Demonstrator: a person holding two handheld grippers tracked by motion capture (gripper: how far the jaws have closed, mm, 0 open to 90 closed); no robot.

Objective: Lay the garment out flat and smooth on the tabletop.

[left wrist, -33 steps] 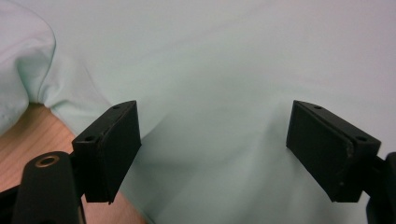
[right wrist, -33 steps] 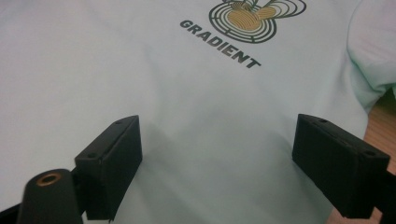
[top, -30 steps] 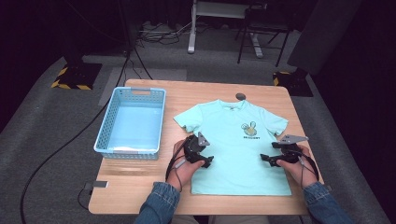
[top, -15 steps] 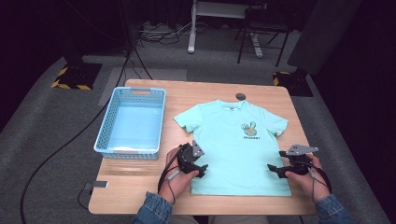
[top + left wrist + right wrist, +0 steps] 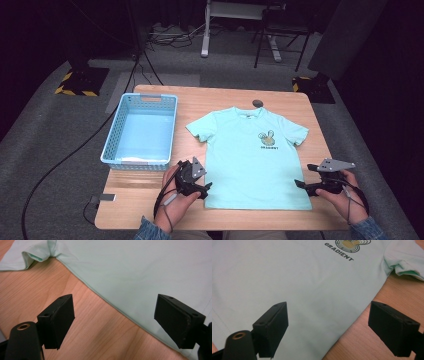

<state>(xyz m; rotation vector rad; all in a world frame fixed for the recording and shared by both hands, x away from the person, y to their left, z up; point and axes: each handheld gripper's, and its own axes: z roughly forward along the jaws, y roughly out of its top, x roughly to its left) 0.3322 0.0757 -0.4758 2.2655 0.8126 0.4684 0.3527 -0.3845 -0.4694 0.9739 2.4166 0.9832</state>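
A light turquoise T-shirt (image 5: pixel 250 150) lies flat, front up, on the wooden table (image 5: pixel 215 97), its collar toward the far edge and a small printed logo (image 5: pixel 269 138) on the chest. My left gripper (image 5: pixel 206 188) sits at the shirt's near left corner, jaws wide apart and empty; in the left gripper view the shirt's side edge (image 5: pixel 105 296) runs between them. My right gripper (image 5: pixel 299 184) is at the near right corner, also open and empty, with the T-shirt (image 5: pixel 299 285) and its right sleeve (image 5: pixel 407 261) ahead of it.
A light blue plastic basket (image 5: pixel 141 131), holding nothing, stands on the table's left side. A small dark round object (image 5: pixel 257 103) lies just past the collar. A small grey tag (image 5: pixel 106 198) rests near the table's front left corner. Black cables trail off the left gripper.
Both grippers have pulled back toward the near edge and apart, from the shirt's lower middle out to its two near corners. The shirt has not moved.
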